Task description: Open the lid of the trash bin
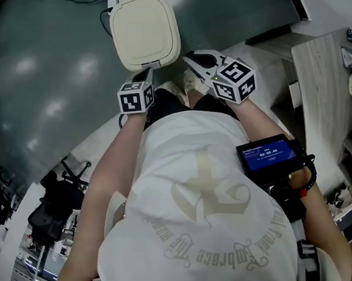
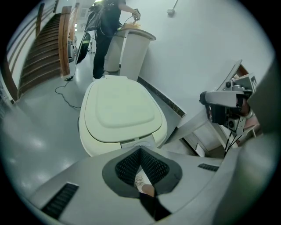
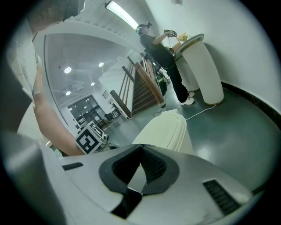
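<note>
The trash bin [image 1: 145,32] stands on the grey-green floor [image 1: 47,68] just ahead of the person. Its cream lid [image 2: 120,107] is down flat and closed.

The left tool [image 2: 140,151] points at the near edge of the bin. Its dark ribbed pads meet at the tips and grip nothing. Lower down between them a narrow gap shows only a light shoe [image 2: 141,181]. In the head view its tips sit right at the bin's near rim, but contact cannot be made out.

The right tool [image 3: 141,147] also has its pads pressed together at the tips, with nothing between them. It sits just off the bin's near right corner and angles across towards the left tool, whose marker cube [image 3: 90,138] shows in the right gripper view beside a bare forearm.

A small device with a blue screen [image 1: 267,154] hangs at the wearer's right side (its digits are too small to read).

Well beyond the bin, another person [image 2: 107,26] in dark clothes stands at a tall white stand [image 2: 131,48] against the wall, near a wooden staircase [image 2: 44,48].
</note>
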Demonstrator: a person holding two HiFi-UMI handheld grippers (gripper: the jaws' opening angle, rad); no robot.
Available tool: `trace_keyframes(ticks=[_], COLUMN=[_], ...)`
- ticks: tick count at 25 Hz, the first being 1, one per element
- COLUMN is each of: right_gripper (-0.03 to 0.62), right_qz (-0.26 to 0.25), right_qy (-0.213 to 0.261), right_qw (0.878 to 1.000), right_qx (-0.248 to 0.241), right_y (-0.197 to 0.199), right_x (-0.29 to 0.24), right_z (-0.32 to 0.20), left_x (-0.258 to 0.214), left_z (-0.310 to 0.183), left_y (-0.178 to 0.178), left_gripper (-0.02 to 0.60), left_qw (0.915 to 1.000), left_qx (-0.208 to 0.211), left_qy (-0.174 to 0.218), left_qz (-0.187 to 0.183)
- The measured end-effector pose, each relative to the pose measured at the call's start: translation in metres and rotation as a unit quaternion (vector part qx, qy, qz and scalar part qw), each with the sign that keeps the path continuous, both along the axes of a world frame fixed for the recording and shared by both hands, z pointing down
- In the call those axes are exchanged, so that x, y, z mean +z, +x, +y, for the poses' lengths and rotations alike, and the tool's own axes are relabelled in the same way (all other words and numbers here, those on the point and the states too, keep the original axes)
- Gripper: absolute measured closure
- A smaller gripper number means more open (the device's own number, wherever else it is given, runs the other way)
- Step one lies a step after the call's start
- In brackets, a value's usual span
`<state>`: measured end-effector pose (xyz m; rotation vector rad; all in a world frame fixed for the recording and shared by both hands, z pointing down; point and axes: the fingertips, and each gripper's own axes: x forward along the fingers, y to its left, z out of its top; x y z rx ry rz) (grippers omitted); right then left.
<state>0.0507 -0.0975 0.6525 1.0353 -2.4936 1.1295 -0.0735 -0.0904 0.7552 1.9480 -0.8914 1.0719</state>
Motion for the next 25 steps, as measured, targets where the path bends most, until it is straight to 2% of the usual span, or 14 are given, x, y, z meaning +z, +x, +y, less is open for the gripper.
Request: trace_keyframes(ticks=[9, 17, 22, 25], right_gripper=[0.588, 0.588, 0.588, 0.588], right_qz=[0.002, 0.005, 0.006, 0.008], right_qy=[-0.005, -0.003, -0.003, 0.000], right_qw=[1.000, 1.000, 1.000, 1.000], right_qx=[0.001, 0.003, 0.002, -0.001], right_y=[0.003, 0.006, 0.006, 0.006], right_x=[0.006, 0.007, 0.010, 0.011], right_z=[0.004, 0.004, 0.005, 0.007], left_x=[0.006, 0.011, 0.014, 0.015], left_z=[-0.003, -0.004, -0.008, -0.011], left_y=[-0.001, 0.003, 0.005, 0.008], left_gripper=[0.566, 0.566, 0.566, 0.566], left_qw=[0.9999, 0.9997, 0.9995, 0.9998], left_qx=[-0.010, 0.007, 0.016, 0.000], left_qy=[-0.006, -0.017, -0.008, -0.004], left_qz=[-0.007, -0.014, -0.026, -0.021])
